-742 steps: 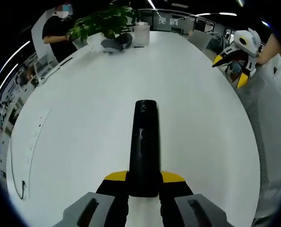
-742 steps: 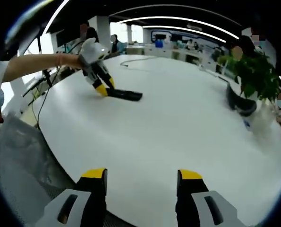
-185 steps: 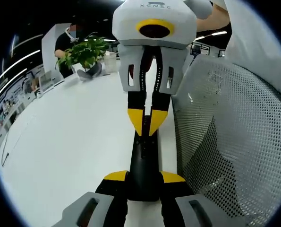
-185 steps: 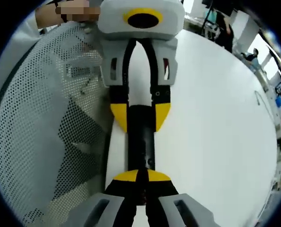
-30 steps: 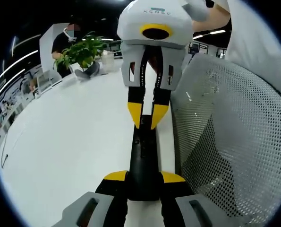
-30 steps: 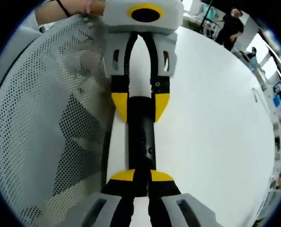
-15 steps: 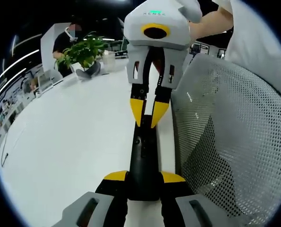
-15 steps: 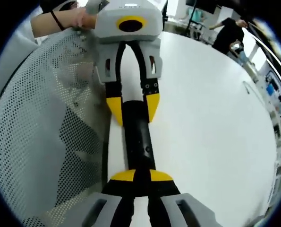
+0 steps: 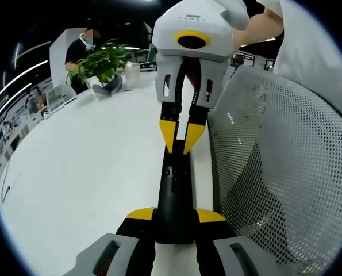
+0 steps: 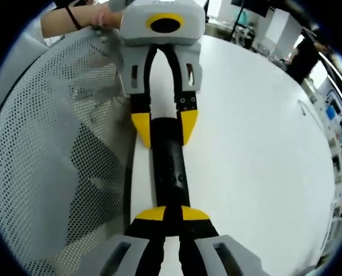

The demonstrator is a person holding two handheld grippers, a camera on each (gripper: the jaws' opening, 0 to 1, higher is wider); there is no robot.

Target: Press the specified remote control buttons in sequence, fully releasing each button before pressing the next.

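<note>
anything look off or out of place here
Nothing looks damaged or spilled. The one oddity: the remote is not lying mid-table but is held by the left tongs right at the edge of the white table, beside a mesh chair back, the right tongs closed at its far end.

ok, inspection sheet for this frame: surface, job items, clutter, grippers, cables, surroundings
Surface: white table, bare around the work.
Job's things: black remote, held at the table's edge beside a mesh chair back.
Clutter: potted plant at the far end.
Grippers: left gripper shut on the remote's end; right gripper, jaws closed together, tips over the remote's far part; contact cannot be told.
Cables: thin cable near the table's far left rim.
Surroundings: office, ceiling lights, a seated person behind the plant.
</note>
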